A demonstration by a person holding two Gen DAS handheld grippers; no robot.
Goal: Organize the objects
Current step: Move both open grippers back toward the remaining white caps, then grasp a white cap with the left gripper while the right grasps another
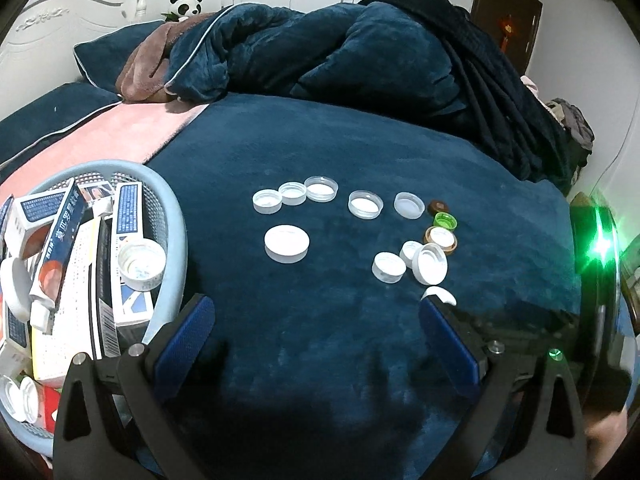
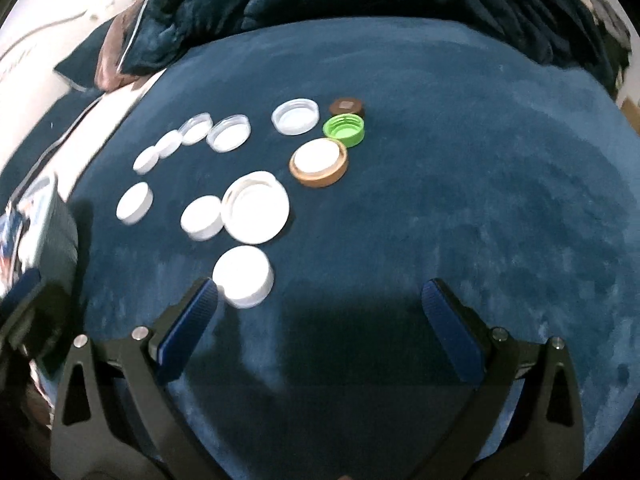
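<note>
Several bottle caps lie scattered on the dark blue bedspread (image 1: 320,140), most of them white. In the left wrist view a large white cap (image 1: 286,243) sits ahead of my open left gripper (image 1: 316,316), which holds nothing. A green cap (image 1: 446,222) and a brown-rimmed cap (image 1: 441,239) lie to the right. In the right wrist view my right gripper (image 2: 320,300) is open and empty, with a white cap (image 2: 243,276) just beside its left fingertip (image 2: 200,304). Further ahead lie a large white lid (image 2: 256,213), the brown-rimmed cap (image 2: 319,163), the green cap (image 2: 344,131) and a dark brown cap (image 2: 347,107).
A light blue mesh basket (image 1: 168,216) at the left holds medicine boxes and a white cap (image 1: 142,264). A rumpled blue duvet (image 1: 320,48) and dark clothing are piled at the far side of the bed. A pink towel (image 1: 100,140) lies far left.
</note>
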